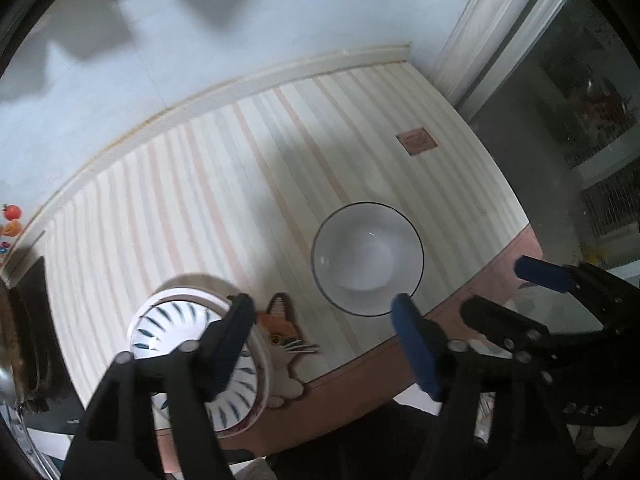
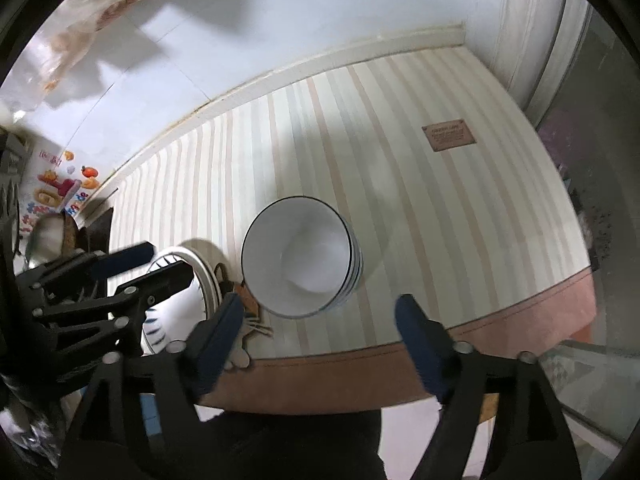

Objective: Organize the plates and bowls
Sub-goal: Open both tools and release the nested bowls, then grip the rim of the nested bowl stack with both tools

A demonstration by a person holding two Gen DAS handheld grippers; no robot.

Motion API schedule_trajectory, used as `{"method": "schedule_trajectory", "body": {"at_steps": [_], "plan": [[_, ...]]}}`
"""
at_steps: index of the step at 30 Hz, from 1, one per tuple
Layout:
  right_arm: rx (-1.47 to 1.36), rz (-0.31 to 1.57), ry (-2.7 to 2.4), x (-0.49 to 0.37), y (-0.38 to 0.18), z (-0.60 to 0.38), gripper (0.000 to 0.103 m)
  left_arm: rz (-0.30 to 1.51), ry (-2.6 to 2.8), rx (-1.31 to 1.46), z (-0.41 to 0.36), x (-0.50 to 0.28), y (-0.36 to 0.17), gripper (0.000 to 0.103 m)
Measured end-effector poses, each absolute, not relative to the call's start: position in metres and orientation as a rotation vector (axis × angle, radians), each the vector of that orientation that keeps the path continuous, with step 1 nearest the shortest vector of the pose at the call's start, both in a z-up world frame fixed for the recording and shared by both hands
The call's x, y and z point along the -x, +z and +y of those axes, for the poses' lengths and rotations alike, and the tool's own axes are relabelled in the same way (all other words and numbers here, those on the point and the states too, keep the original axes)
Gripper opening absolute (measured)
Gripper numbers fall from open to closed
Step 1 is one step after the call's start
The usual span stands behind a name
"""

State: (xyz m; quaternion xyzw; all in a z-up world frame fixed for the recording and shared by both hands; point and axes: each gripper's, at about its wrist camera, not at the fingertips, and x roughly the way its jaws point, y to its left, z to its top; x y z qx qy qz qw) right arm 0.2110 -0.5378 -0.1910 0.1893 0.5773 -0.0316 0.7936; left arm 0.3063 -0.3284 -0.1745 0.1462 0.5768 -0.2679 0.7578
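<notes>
A stack of white bowls with dark rims (image 1: 367, 258) stands on the striped mat near its front edge; it also shows in the right wrist view (image 2: 300, 262). A stack of white plates with blue leaf marks (image 1: 176, 320) sits to its left, partly hidden by a finger; the right wrist view shows it too (image 2: 160, 320). My left gripper (image 1: 324, 320) is open and empty, above the gap between plates and bowls. My right gripper (image 2: 320, 312) is open and empty, just in front of the bowls. The right gripper shows at the right in the left wrist view (image 1: 508, 292), the left gripper at the left in the right wrist view (image 2: 156, 262).
The striped mat (image 1: 240, 168) covers a table against a white wall (image 1: 240, 40). A cat-shaped coaster (image 1: 280, 328) lies between plates and bowls. A brown label (image 2: 450, 136) sits at the mat's far right. Dark kitchenware (image 1: 24, 340) stands at the left edge.
</notes>
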Motion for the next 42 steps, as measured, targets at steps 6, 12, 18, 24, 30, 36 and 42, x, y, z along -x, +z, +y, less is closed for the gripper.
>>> {"method": "schedule_trajectory", "body": {"at_steps": [6, 12, 18, 24, 30, 36, 42], "plan": [[-0.367, 1.161, -0.09, -0.184, -0.157, -0.524, 0.094, 1.225, -0.586, -0.294, -0.312, -0.294, -0.155, 0.089], [-0.327, 1.095, -0.13, -0.163, -0.129, -0.52, 0.098, 1.17, -0.589, -0.286, -0.303, -0.277, -0.135, 0.097], [-0.325, 1.041, -0.147, -0.144, -0.1, -0.518, 0.1, 1.139, -0.589, -0.262, -0.293, -0.27, -0.119, 0.098], [-0.34, 1.002, -0.148, -0.139, -0.083, -0.518, 0.1, 1.144, -0.597, -0.234, -0.292, -0.27, -0.116, 0.098], [-0.387, 0.996, -0.127, -0.145, -0.096, -0.529, 0.1, 1.165, -0.578, -0.224, -0.301, -0.284, -0.139, 0.098], [-0.512, 1.02, -0.01, -0.167, -0.142, -0.551, 0.1, 1.22, -0.523, -0.197, -0.314, -0.322, -0.18, 0.098], [-0.618, 1.088, 0.085, -0.203, -0.218, -0.572, 0.1, 1.385, -0.519, -0.136, -0.33, -0.368, -0.244, 0.098]]}}
